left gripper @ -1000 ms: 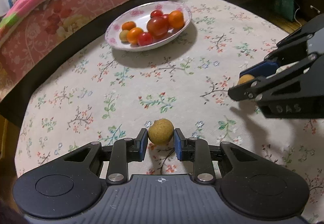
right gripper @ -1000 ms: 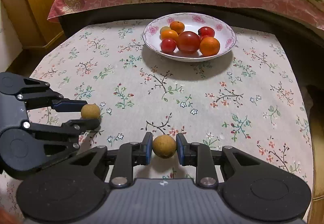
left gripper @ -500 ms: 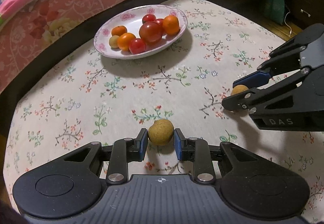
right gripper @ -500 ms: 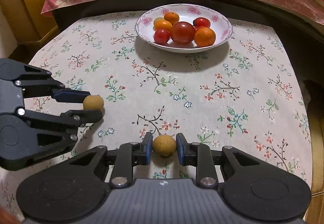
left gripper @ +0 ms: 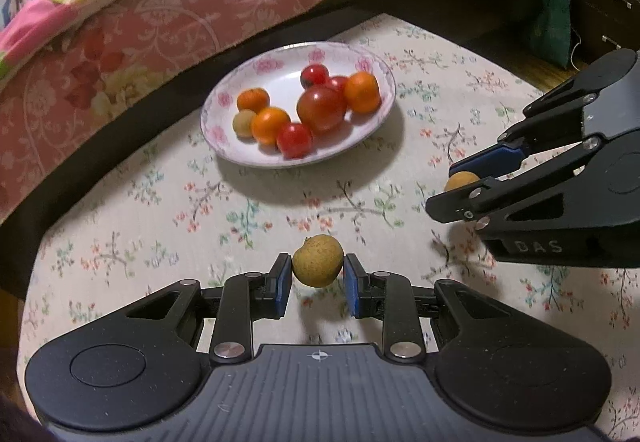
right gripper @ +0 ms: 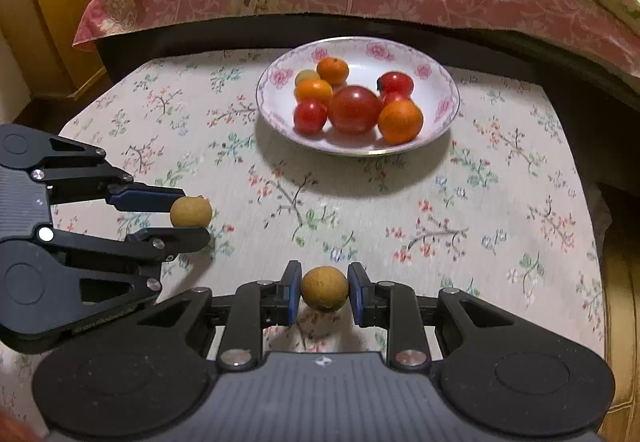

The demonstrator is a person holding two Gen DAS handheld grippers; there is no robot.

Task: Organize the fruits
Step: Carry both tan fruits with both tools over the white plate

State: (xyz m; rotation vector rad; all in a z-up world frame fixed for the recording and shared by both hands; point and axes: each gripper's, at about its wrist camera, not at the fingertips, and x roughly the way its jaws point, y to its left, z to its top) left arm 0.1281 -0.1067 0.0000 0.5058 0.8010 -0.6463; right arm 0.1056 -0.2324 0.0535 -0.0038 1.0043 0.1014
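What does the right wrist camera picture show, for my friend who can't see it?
The right gripper holds a small round brown fruit above a flowery tablecloth. On the left, the left gripper holds another brown fruit. Farther back stands a flowered plate of tomatoes and oranges.

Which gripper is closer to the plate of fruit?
Neither, clearly. The left gripper and right gripper both sit short of the plate, about level with each other, each shut on a small brown fruit. The left one is off to its left.
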